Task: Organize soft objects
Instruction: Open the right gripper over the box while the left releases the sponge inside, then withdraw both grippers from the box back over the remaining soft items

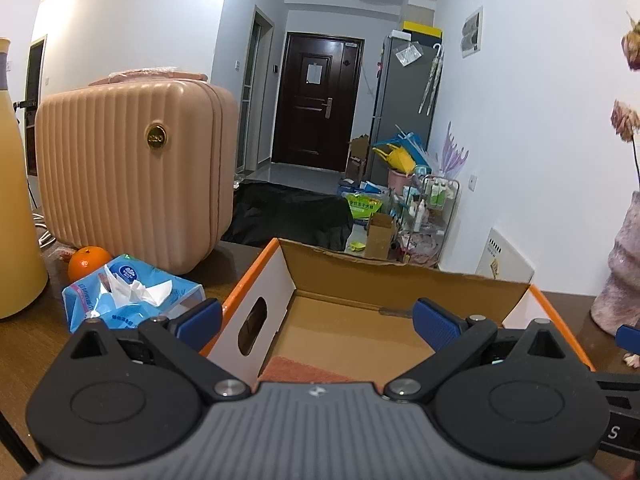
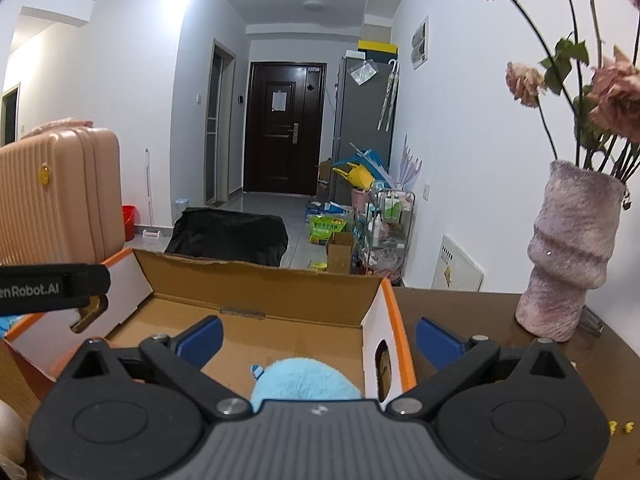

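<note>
I keep both tongs wide open and empty above the cardboard box (image 2: 256, 292). The blue plush (image 2: 304, 380) lies inside it, just under my right tongs (image 2: 318, 338); my left tongs (image 1: 318, 318) hover over something reddish, perhaps cloth.

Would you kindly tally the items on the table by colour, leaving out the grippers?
Pink: 2, the suitcase and the fuzzy vase
Orange: 2, the fruit and the orange-edged cardboard box
Blue: 2, the tissue pack and the plush toy
Yellow: 1, the bottle
Total: 7
</note>
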